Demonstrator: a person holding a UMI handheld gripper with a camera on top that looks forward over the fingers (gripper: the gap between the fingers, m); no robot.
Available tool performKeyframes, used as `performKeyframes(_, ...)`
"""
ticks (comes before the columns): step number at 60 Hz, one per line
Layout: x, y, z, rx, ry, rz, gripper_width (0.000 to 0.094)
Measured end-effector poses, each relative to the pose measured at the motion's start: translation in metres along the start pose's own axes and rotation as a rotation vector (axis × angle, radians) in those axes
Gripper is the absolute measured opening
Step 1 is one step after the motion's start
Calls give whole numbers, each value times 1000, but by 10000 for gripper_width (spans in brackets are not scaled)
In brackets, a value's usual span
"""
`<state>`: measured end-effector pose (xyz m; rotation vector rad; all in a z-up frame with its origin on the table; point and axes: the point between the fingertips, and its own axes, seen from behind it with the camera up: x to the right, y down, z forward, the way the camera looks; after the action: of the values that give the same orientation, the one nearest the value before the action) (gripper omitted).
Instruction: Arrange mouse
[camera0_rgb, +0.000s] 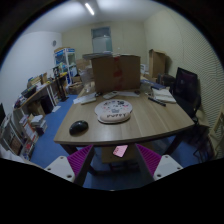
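A dark mouse (79, 127) lies on the near left part of a round-edged wooden table (150, 124). A round mouse pad (113, 110) with a printed picture lies at the table's middle, to the right of and beyond the mouse. My gripper (112, 160) is held well back from the table, in front of its near edge. Its fingers, with magenta pads (80, 158), stand wide apart with nothing between them.
A cardboard box (115, 72) stands at the back of the table. An open laptop (183, 88) and papers sit at the right. A pink note (121, 151) hangs at the table's near edge. Shelves with clutter (35, 105) stand on the left. Blue floor lies below.
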<state>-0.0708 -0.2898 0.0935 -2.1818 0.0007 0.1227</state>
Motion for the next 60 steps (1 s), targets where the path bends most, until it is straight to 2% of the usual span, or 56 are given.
performKeyframes(14,-18,8,12,-3,-47,7,835)
performKeyframes(30,-115,21,69,-32,-207,-35,831)
performKeyframes(40,-177,16,121,-19,-281,-86,835)
performKeyframes(48,-204,17,162,-26,-290,-132,836)
performKeyframes(51,-201,21,177,-44,-259,-145,829)
performKeyframes(52,-199,19,180,-30,-252,-151,880)
performKeyframes(53,-200,16,184,-14,-245,-156,816)
performKeyframes(60,-203,4,205,7,-215,-161,819)
